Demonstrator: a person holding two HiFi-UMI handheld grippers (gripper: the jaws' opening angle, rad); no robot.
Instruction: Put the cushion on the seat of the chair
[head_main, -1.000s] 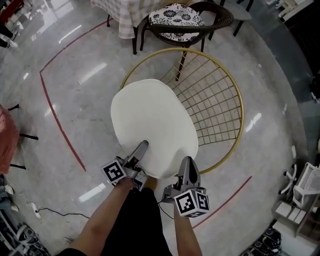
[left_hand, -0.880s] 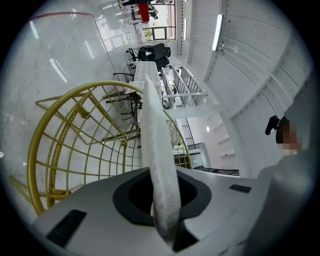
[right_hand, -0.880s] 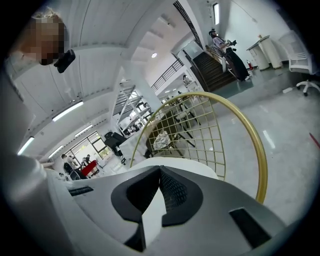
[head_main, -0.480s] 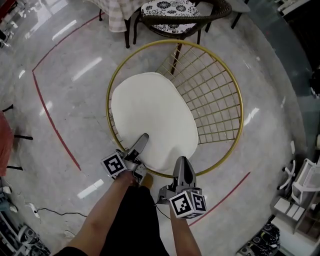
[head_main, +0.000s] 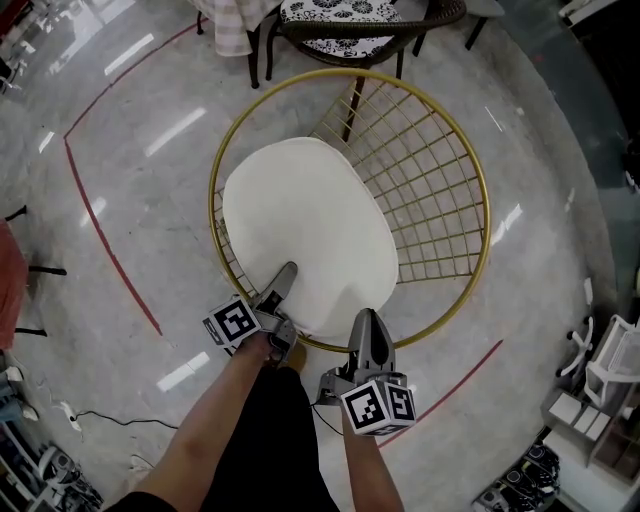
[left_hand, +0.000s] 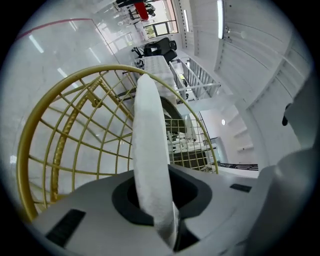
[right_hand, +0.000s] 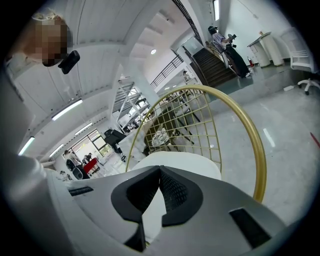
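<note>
Nearest to me were the operator's forearms, each ending in a marker-cubed tool. The left gripper (head_main: 285, 272) was clamped on the near edge of the white cushion (head_main: 305, 215). Its own view showed the padded rim standing edge-on, pinched between the two pads. The right gripper (head_main: 366, 318) sat just beside it, further along that same edge. Its jaws were drawn nearly together at the tips with a thin wedge of the cushion's border caught between them.

The cushion lay within the gold ring of the chair (head_main: 486, 205), over the seat on the left side. Its front edge sat at the near rim, where both tools held it. I could not tell whether it rested with its full weight on the seat. The gold wire grid of the chair's back spread out to the right of the cushion and beyond it.

Past the ring, a red line (head_main: 108, 238) curved across the glossy grey floor (head_main: 150, 120). Farthest off stood a dark wicker chair (head_main: 445, 15) carrying a black-and-white patterned pad (head_main: 335, 15), with a checked tablecloth (head_main: 225, 25) beside it.
</note>
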